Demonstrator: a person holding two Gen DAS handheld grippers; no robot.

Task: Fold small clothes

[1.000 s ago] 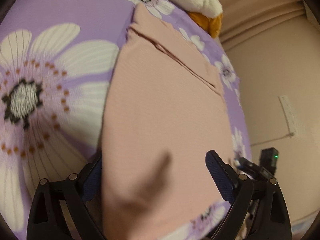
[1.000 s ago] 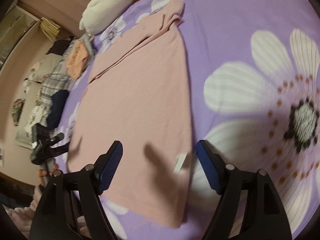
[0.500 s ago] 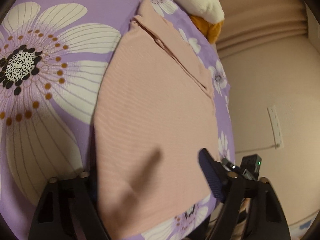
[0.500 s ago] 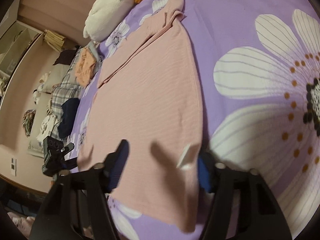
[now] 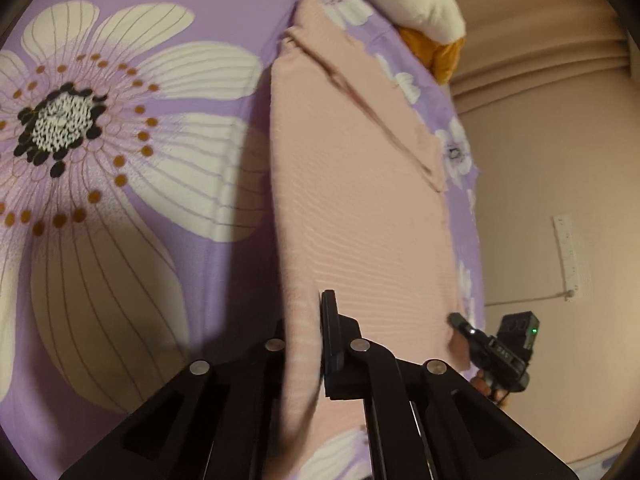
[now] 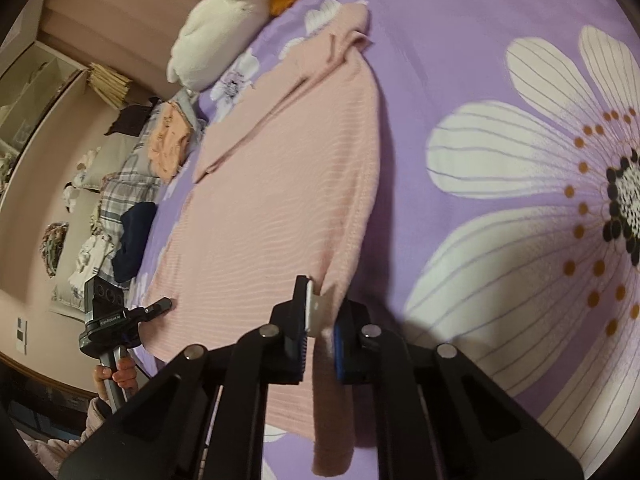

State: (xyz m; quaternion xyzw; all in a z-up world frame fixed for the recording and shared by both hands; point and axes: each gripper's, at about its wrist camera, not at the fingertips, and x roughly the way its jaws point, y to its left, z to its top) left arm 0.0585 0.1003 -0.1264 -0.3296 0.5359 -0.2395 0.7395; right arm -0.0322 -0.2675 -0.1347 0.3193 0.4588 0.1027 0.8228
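Observation:
A pink knit garment (image 5: 352, 208) lies flat on a purple floral bedsheet (image 5: 120, 240), its collar end far from me. My left gripper (image 5: 308, 332) is closing its jaws, and the pads pinch a raised fold of the garment's left near edge. In the right wrist view the same garment (image 6: 280, 200) shows, and my right gripper (image 6: 320, 320) is closing with its pads pressed on the right near edge beside a white label (image 6: 320, 304). Each gripper appears in the other's view, the right gripper (image 5: 456, 318) and the left gripper (image 6: 166, 303), at opposite near corners.
A white pillow (image 6: 216, 40) and an orange cushion (image 5: 436, 52) sit at the head of the bed. A pile of other clothes (image 6: 132, 184) lies beyond the bed's left edge. A hand (image 6: 118, 376) holds the left gripper's handle. The wall (image 5: 540, 160) runs close along that side.
Both grippers went from wide open over the near hem to shut on the fabric. The garment's near edges are now bunched and lifted between the pads.

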